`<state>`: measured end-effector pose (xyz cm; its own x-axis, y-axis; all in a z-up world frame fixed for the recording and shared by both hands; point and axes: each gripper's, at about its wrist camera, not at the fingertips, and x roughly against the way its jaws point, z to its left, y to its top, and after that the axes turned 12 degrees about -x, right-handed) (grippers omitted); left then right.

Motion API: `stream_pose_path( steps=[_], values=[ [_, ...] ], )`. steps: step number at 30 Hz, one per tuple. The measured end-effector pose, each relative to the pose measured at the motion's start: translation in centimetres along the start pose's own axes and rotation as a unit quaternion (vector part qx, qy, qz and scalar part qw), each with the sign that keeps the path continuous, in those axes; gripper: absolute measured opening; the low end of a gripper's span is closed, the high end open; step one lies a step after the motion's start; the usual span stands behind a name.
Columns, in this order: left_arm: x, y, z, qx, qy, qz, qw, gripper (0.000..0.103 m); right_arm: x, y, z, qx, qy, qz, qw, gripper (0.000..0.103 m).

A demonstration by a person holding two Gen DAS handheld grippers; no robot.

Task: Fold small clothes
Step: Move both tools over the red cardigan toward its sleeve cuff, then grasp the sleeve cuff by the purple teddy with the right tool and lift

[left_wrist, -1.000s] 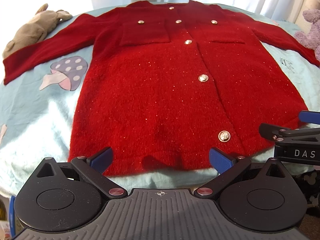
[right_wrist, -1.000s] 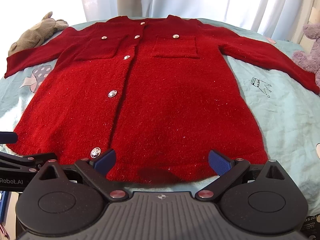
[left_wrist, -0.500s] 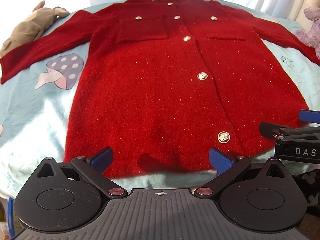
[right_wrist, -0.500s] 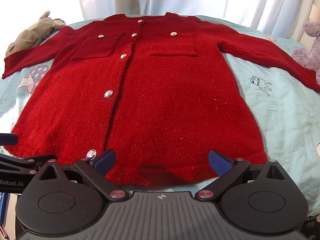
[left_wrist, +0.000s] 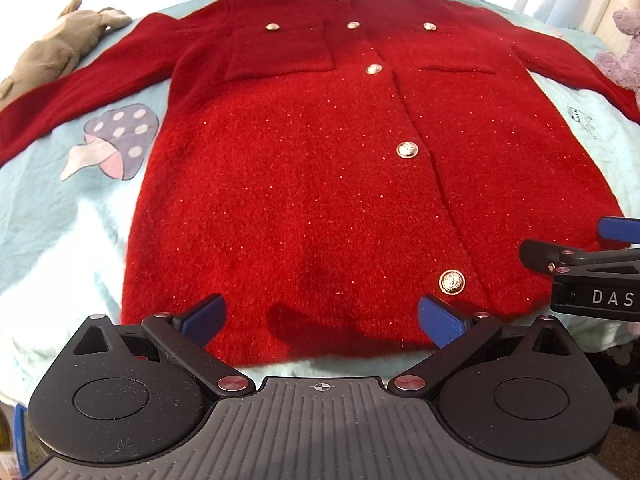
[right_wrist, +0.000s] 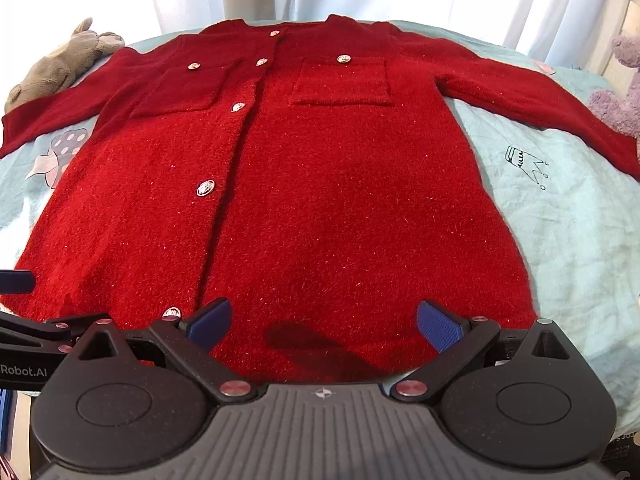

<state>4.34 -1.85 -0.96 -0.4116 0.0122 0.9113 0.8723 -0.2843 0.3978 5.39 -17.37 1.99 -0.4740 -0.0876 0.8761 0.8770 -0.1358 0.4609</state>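
A red cardigan [left_wrist: 320,184] is lying flat and buttoned on a pale blue sheet [left_wrist: 52,208], straight ahead of both tongs, its sleeves spreading out to either side and its hem running nearest the fingertips. The left gripper [left_wrist: 320,316] is hovering over the hem with its jaws standing wide apart and holding nothing; its blue pads [left_wrist: 204,316] are sitting over the red knit, and the lowest gold button [left_wrist: 452,282] is lying just beyond its right-hand pad. The right gripper [right_wrist: 324,322] is likewise gaping wide with nothing between its fingers, poised over the hem further along; that same bottom button [right_wrist: 172,313] is showing just beside its left-hand pad. Each tool is appearing at the edge of the other's view, so the two are working side by side. A grey plush toy [left_wrist: 60,52] is lying beyond the left sleeve, far ahead and to the left of the tongs, and a purple plush toy [right_wrist: 620,92] is sitting far ahead to the right, past the right sleeve. A mushroom print [left_wrist: 116,140] is showing on the sheet under the left sleeve
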Motion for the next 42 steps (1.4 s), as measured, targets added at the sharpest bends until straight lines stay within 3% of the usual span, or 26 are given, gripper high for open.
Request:
stream_pose_path(
  steps=[9, 14, 19, 22, 24, 26, 29, 32, 33, 35, 38, 42],
  values=[
    [-1.0, 1.5, 0.4, 0.001, 0.001, 0.008, 1.0, 0.103, -1.5, 1.2, -1.2, -0.018, 0.006, 0.012, 1.0, 0.099],
    [-2.0, 3.7, 0.9, 0.009, 0.006, 0.01, 0.9999, 0.103, -3.4, 2.1, -5.2, -0.098, 0.071, 0.005, 0.993, 0.099],
    [-3.4, 6.6, 1.4, 0.018, 0.006, 0.005, 0.9998, 0.103, -4.3, 2.9, -7.5, -0.129, 0.124, 0.009, 0.984, 0.099],
    [-4.6, 8.5, 1.6, 0.021, 0.008, 0.005, 0.9997, 0.103, -4.7, 4.6, -9.6, -0.161, 0.161, 0.032, 0.973, 0.099],
    [-5.6, 9.6, 1.8, 0.026, 0.009, 0.007, 0.9996, 0.103, -4.7, 6.3, -12.4, -0.208, 0.164, 0.009, 0.964, 0.099],
    [-6.8, 10.6, 2.1, 0.032, 0.01, 0.013, 0.9994, 0.103, -4.6, 8.5, -17.1, -0.27, 0.146, -0.044, 0.951, 0.099],
    [-8.5, 11.4, 2.3, 0.038, 0.008, 0.03, 0.9988, 0.103, -4.9, 11.6, -24.9, -0.354, 0.103, -0.128, 0.921, 0.097],
    [-9.5, 11.8, 2.5, 0.049, 0.006, 0.033, 0.9982, 0.103, -5.9, 13.7, -32.1, -0.428, 0.044, -0.18, 0.885, 0.077],
    [-9.6, 11.9, 2.6, 0.053, 0.007, 0.031, 0.9981, 0.103, -6.4, 14.2, -34.2, -0.451, 0.036, -0.192, 0.871, 0.072],
    [-9.8, 12.1, 2.8, 0.057, 0.009, 0.032, 0.9978, 0.103, -7.4, 14.8, -37.7, -0.492, 0.013, -0.195, 0.848, 0.048],
    [-9.9, 12.0, 2.9, 0.058, 0.009, 0.03, 0.9978, 0.103, -9.2, 15.1, -41.2, -0.545, 0.008, -0.205, 0.813, 0.043],
    [-9.9, 12.2, 3.0, 0.059, 0.009, 0.027, 0.9979, 0.103, -9.9, 15.9, -43.3, -0.571, -0.002, -0.234, 0.787, 0.042]
  ],
)
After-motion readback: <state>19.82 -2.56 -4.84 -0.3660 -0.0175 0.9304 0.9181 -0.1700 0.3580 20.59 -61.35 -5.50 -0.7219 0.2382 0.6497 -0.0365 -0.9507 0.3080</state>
